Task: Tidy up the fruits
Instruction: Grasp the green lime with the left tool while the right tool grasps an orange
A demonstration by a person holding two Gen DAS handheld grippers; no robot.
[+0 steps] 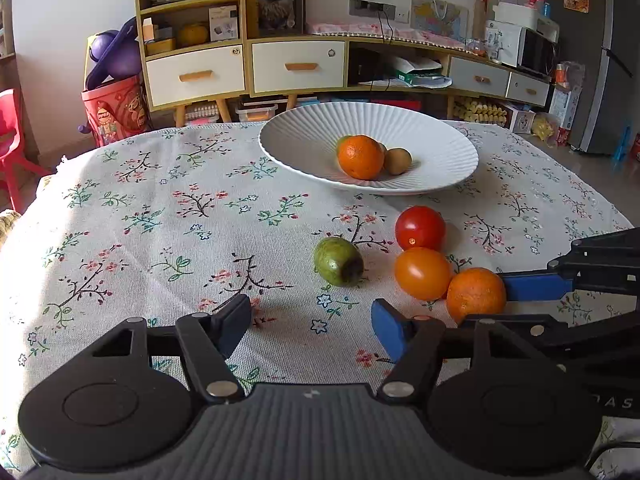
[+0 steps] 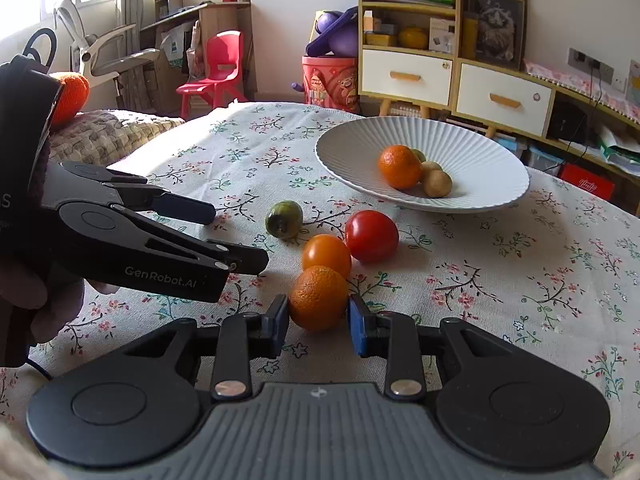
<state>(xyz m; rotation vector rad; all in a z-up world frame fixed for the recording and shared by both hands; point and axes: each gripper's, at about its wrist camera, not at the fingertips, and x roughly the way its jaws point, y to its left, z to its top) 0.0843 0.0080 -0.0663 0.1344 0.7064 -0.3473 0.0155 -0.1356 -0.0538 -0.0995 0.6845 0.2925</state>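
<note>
On the floral tablecloth lie a green fruit (image 1: 338, 260) (image 2: 284, 219), a red tomato (image 1: 420, 228) (image 2: 371, 236), an orange tomato (image 1: 422, 274) (image 2: 326, 255) and a mandarin (image 1: 476, 296) (image 2: 318, 298). My right gripper (image 2: 318, 318) (image 1: 520, 304) is shut on the mandarin, a blue pad pressing each side. My left gripper (image 1: 312, 324) (image 2: 236, 236) is open with nothing between its fingers; the green fruit lies a little ahead of it. Behind, a white ribbed plate (image 1: 304, 136) (image 2: 480, 160) holds an orange (image 1: 360, 156) (image 2: 400, 166) and small brown and green fruits (image 1: 397, 161) (image 2: 438, 183).
A person's hand (image 2: 40, 300) holds the left gripper. Past the table's far edge stand a yellow sideboard with white drawers (image 1: 298, 66) (image 2: 406, 76), a red bucket (image 1: 114, 110) (image 2: 330, 80) and a red chair (image 2: 218, 68). A cushioned seat (image 2: 104, 136) is at the left.
</note>
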